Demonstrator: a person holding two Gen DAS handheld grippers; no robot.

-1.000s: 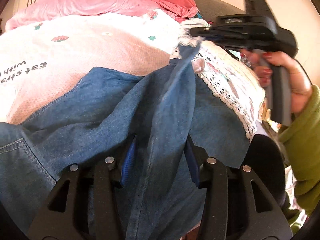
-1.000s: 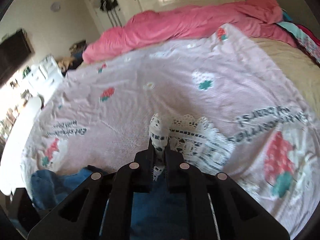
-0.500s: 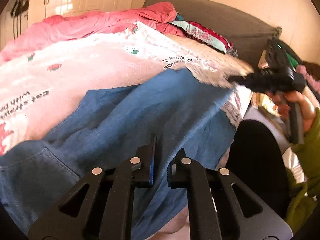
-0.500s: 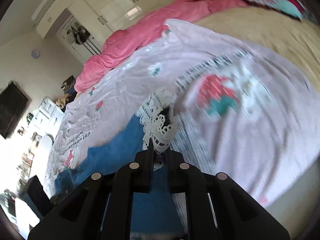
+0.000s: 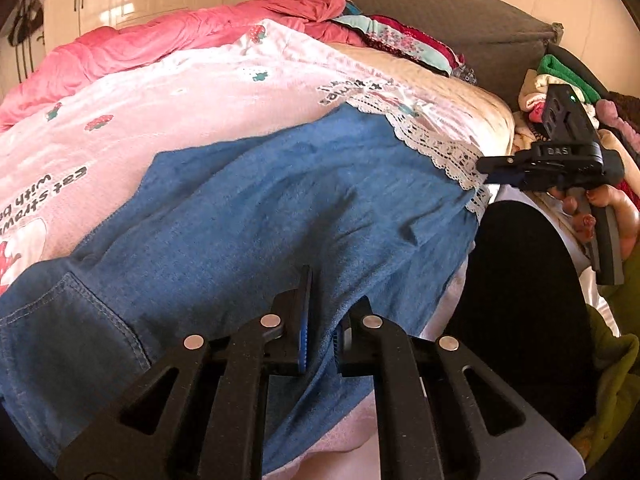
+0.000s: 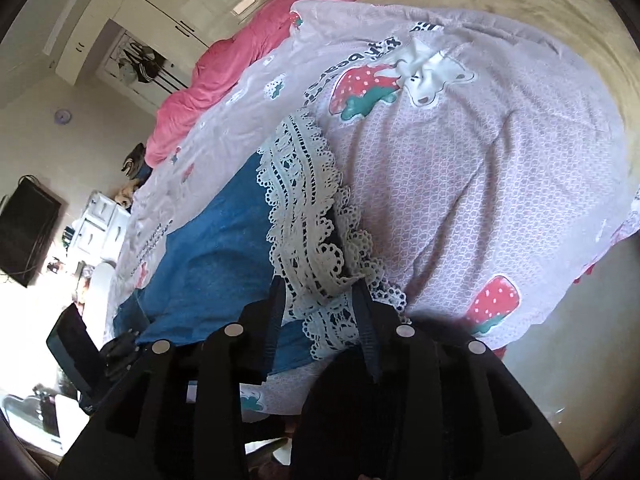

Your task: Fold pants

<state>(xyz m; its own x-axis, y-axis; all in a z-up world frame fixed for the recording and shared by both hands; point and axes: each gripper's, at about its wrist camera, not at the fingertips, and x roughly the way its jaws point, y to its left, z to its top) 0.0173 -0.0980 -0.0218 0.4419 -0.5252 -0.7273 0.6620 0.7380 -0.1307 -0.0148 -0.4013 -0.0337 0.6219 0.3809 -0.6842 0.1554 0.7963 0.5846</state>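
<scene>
Blue denim pants (image 5: 280,208) with a white lace hem (image 5: 432,148) lie spread across a pink strawberry blanket (image 5: 180,96) on the bed. My left gripper (image 5: 326,320) is shut on a fold of denim near the bed's front edge. My right gripper (image 5: 490,170), held by a hand at the right, points at the lace hem. In the right wrist view the right gripper (image 6: 319,284) has its jaws opening. The lace hem (image 6: 304,208) lies loose between the fingers, with the denim (image 6: 212,264) stretching off to the left.
A pink duvet (image 5: 160,44) is bunched along the far side of the bed, with a dark headboard (image 5: 440,12) behind it. Folded clothes (image 5: 560,76) are piled at the right. The person's dark leg (image 5: 520,280) and green sleeve (image 5: 616,380) are close by on the right.
The right gripper carried the lace hem out to the right and down onto the bed, then its jaws parted. The left gripper closed on the denim. The raised leg now lies flat.
</scene>
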